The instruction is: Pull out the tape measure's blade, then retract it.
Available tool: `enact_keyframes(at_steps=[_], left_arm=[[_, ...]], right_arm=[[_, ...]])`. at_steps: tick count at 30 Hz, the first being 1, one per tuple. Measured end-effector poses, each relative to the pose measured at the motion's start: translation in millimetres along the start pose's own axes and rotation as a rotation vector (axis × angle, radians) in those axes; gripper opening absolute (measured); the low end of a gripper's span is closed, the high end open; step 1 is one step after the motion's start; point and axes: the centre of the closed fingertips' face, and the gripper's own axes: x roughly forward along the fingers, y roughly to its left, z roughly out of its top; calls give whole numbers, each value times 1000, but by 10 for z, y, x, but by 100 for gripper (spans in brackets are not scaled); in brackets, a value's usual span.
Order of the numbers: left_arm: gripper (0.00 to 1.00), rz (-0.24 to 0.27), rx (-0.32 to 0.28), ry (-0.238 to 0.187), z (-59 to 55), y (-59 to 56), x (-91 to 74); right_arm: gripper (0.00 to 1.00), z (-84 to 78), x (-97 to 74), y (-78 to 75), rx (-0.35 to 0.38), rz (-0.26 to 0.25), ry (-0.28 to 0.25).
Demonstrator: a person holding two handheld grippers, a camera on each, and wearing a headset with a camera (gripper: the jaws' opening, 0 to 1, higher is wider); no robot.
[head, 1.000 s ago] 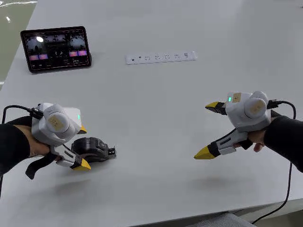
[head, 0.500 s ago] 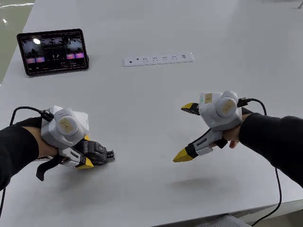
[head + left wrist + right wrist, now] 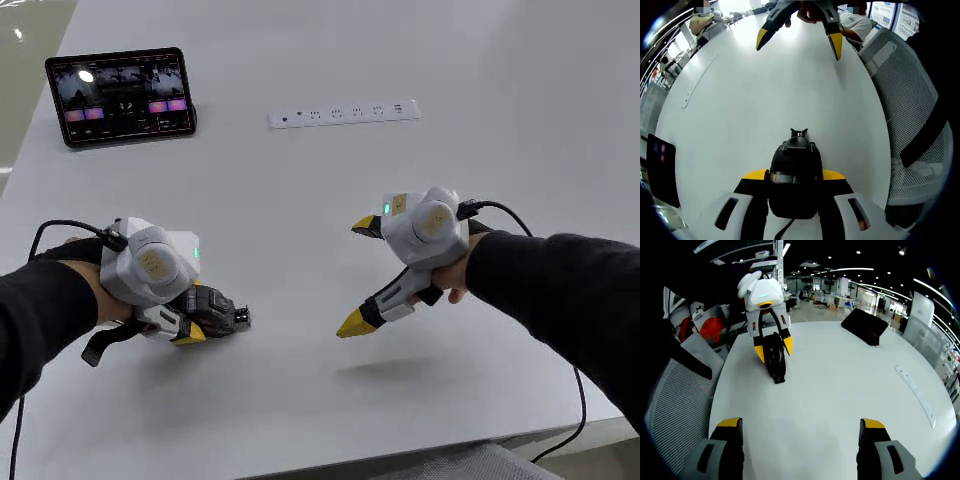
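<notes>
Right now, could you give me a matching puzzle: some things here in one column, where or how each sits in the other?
Things:
1. black tape measure
2. black rectangular tablet
3. long white power strip
4. right gripper

States:
A. jaws wide open, holding nothing
B. far side, middle, lying flat
C. clamped in the jaws of the left gripper
D. far left, screen lit

Pairs: 1-C, 2-D, 3-B, 4-A

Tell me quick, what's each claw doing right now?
Left claw: closed on the tape measure, which sits on the table.
Right claw: open, holding nothing.
</notes>
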Motion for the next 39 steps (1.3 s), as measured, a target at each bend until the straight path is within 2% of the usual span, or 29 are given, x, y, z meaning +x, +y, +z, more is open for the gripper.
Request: enact_keyframes(at_steps=[7, 15, 29, 37, 39], left_arm=[[33, -12, 1, -5, 15, -7, 7], [33, -14, -4, -13, 14, -8, 4], [33, -16, -14, -26, 12, -2, 4], [33, -19, -16, -26, 18, -3, 10], [33, -19, -17, -28, 20, -2, 10]], right_arm=[[93, 104, 150, 49, -3, 12, -16], [76, 109, 339, 120, -69, 34, 9], [66, 309, 700, 293, -87, 90, -7], [57, 359, 825, 340, -94, 105, -8], [50, 375, 879, 352, -102, 104, -4]])
